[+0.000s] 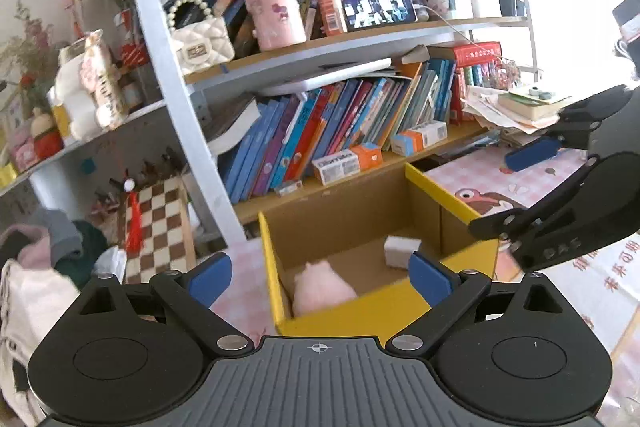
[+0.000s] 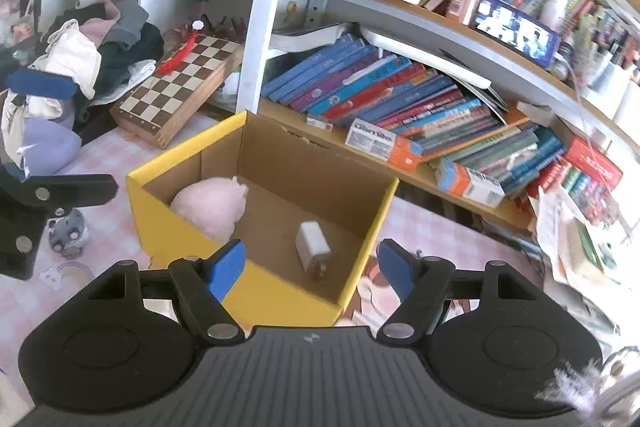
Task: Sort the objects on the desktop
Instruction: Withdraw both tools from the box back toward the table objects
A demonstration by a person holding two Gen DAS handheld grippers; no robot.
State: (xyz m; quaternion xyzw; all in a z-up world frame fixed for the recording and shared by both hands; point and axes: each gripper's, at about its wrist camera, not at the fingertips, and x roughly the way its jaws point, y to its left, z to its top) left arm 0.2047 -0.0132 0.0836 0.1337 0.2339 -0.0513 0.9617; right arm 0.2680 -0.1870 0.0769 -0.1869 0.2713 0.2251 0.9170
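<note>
Yellow cardboard box (image 2: 256, 297) sits open on the pink checked surface (image 2: 120, 239), in front of the bookshelf (image 2: 440, 131).

Inside the box: pink plush toy (image 2: 210, 207) against the wall on my left, white charger block (image 2: 313, 247) lying on the box floor, apart from the plush. Left view shows the same pair, plush (image 1: 322, 287) nearest, charger (image 1: 400, 251) further in.

My left gripper (image 1: 320, 281): fingers spread wide, nothing between them, poised over the near rim of the box.

My right gripper (image 2: 310, 267): fingers also wide, holding nothing, above the box corner with the charger just ahead.

Chessboard (image 2: 176, 95) lies on the surface left of the box, beside a heap of clothes (image 2: 100, 43). Small orange-and-white cartons (image 2: 384, 145) rest on the lower shelf in front of leaning books.
</note>
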